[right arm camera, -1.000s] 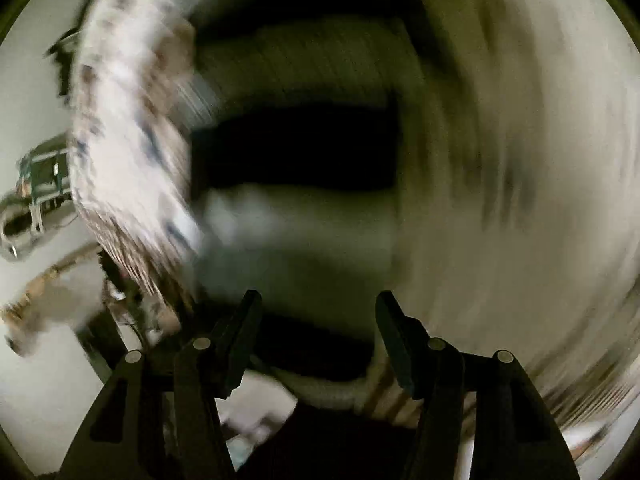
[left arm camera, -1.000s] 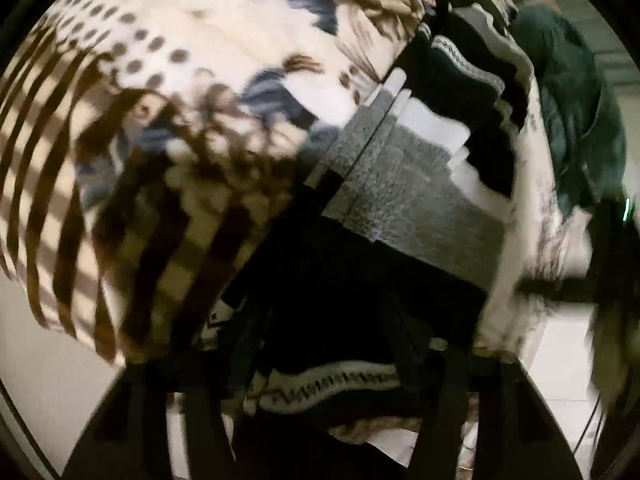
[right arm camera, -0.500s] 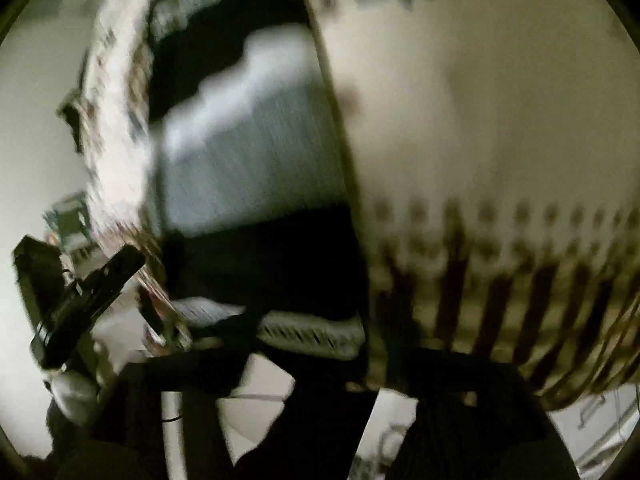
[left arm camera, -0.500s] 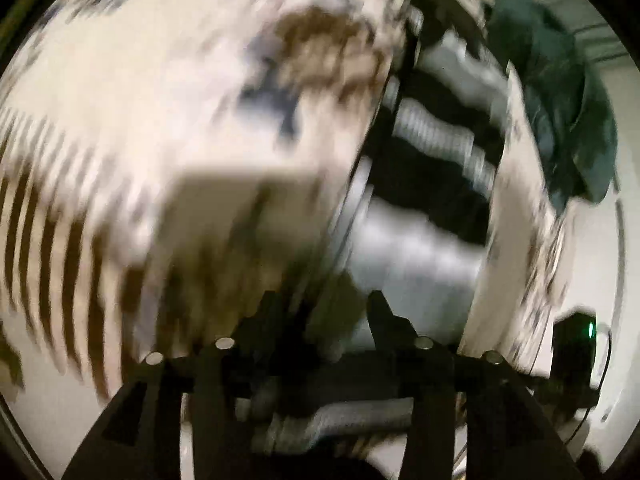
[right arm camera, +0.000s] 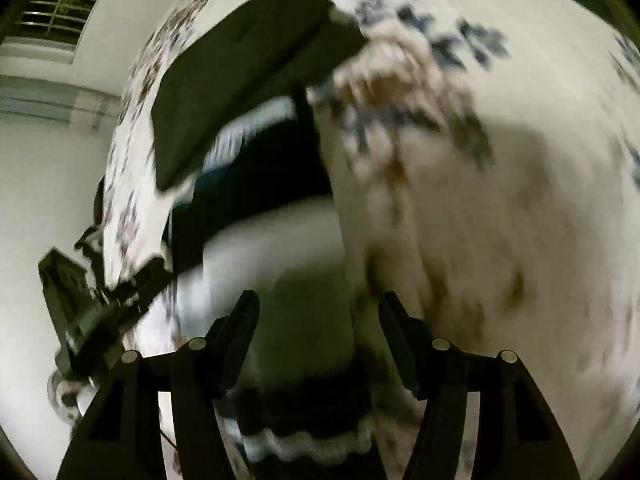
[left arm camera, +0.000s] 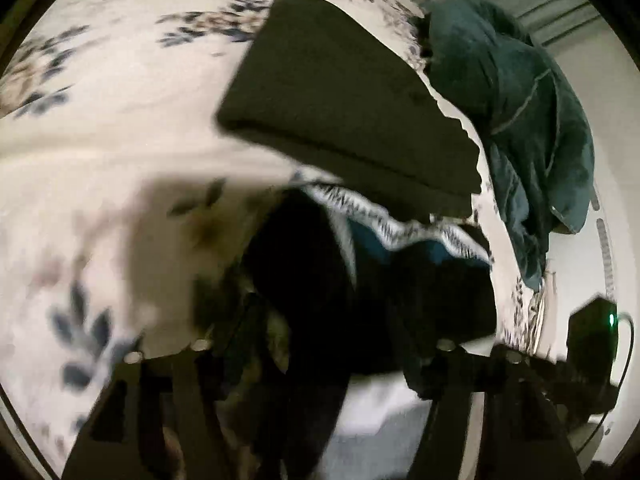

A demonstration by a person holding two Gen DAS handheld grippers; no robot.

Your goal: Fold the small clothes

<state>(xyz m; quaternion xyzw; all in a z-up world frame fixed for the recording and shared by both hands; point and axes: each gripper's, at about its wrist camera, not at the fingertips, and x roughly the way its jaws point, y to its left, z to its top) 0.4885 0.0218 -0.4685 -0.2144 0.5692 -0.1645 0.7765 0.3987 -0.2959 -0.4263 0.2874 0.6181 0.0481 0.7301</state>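
Left wrist view, left to right: floral sheet (left arm camera: 120, 128) fills the left half and serves as the work surface; olive folded piece (left arm camera: 348, 100) lies flat on it at upper centre, reads as a finished item parked clear of the working area; banded sweater (left arm camera: 360, 280) hangs bunched at centre, below and overlapping the olive piece, its patterned band just under that piece's edge; left gripper (left arm camera: 320, 320) at bottom centre has black cloth of the sweater running down between its jaws; jaws have just been closing and look narrow, but the tips are lost in dark blur, so I can't tell whether the pads bite; teal garment (left arm camera: 520, 120) is heaped upper right, probably still queued; right gripper (left arm camera: 592, 344) sits at the right edge, green light on. Right wrist view: window grille (right arm camera: 52, 4) upper left; the left gripper lower left, at the sheet's edge; olive piece upper centre; the sweater's black and pale bands below it; right gripper (right arm camera: 320, 308) bottom centre, jaws wide apart, pads pressing nothing, the scalloped hem lying low between the finger bases; likely lining up on that hem. Versus half a second ago: the sweater was spread in flat bands and is now bunched; the sheet's brown stripes have left view; the olive piece has come in; blur is less.
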